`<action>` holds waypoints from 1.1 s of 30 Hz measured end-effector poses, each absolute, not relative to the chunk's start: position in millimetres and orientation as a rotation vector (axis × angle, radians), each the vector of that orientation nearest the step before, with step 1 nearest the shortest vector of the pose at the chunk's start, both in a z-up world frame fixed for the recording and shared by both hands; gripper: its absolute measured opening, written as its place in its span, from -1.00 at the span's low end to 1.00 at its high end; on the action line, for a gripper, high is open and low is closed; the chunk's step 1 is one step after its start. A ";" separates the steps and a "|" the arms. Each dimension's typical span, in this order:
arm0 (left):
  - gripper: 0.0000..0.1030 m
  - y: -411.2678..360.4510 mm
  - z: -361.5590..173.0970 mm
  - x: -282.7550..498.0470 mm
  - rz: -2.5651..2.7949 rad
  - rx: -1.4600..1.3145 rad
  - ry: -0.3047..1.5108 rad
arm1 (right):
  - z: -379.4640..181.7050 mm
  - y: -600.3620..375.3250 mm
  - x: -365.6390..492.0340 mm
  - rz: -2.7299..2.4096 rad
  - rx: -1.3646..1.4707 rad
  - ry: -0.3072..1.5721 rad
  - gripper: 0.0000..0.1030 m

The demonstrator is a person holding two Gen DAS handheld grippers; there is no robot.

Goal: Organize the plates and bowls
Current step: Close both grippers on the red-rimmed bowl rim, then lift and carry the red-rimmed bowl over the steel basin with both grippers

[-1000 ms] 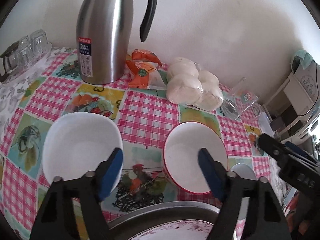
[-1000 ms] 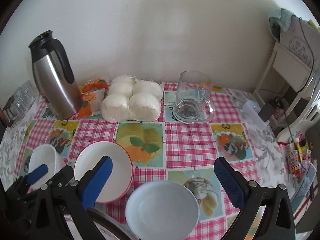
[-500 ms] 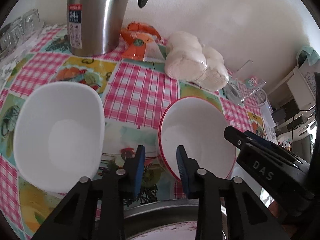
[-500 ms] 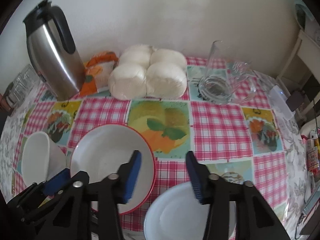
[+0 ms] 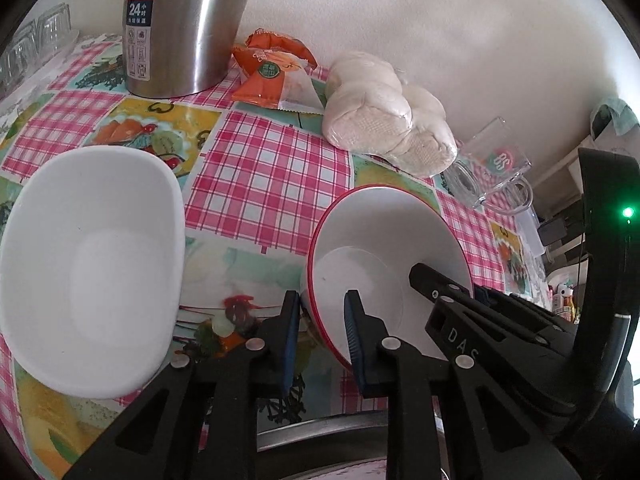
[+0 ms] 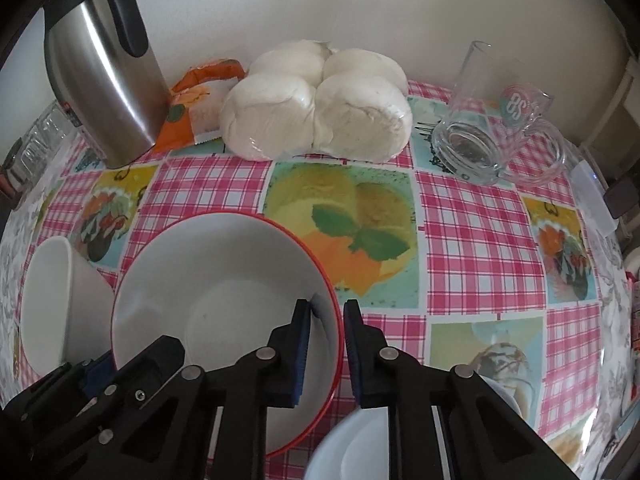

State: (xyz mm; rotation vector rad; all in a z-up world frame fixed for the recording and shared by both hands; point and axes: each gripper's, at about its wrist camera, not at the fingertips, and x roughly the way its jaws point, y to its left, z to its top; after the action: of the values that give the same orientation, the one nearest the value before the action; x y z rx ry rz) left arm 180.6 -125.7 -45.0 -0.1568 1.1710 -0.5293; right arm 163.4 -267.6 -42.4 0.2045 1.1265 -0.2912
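A red-rimmed white bowl (image 5: 384,248) sits on the checked tablecloth. My left gripper (image 5: 320,332) is shut on its near-left rim, one finger inside, one outside. My right gripper (image 6: 326,344) is shut on the same bowl's (image 6: 208,292) right rim. A squarish white bowl (image 5: 88,260) stands to the left, also in the right wrist view (image 6: 52,300). Another white bowl (image 6: 356,448) lies under the right gripper at the bottom edge. A metal plate rim (image 5: 344,428) shows at the bottom of the left wrist view.
A steel thermos (image 5: 180,28), an orange snack packet (image 5: 272,68), a bag of white buns (image 6: 316,100) and a glass mug (image 6: 496,128) stand along the wall. Small glasses (image 5: 36,40) sit far left. A shelf with clutter (image 5: 560,220) is beyond the table's right edge.
Both grippers moved forward and down and closed from wide open onto opposite sides of the red-rimmed bowl's rim.
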 end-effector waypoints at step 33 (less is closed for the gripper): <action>-0.57 -97.1 46.0 126.3 -0.564 -0.103 1.003 | 46.6 -239.3 73.7 -0.270 0.358 0.851 -0.70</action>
State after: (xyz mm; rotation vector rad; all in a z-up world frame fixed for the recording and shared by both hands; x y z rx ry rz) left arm 126.3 -97.1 46.0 -0.1031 1.0034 -0.5642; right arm 73.7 -239.3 46.6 0.3582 0.8512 -0.2702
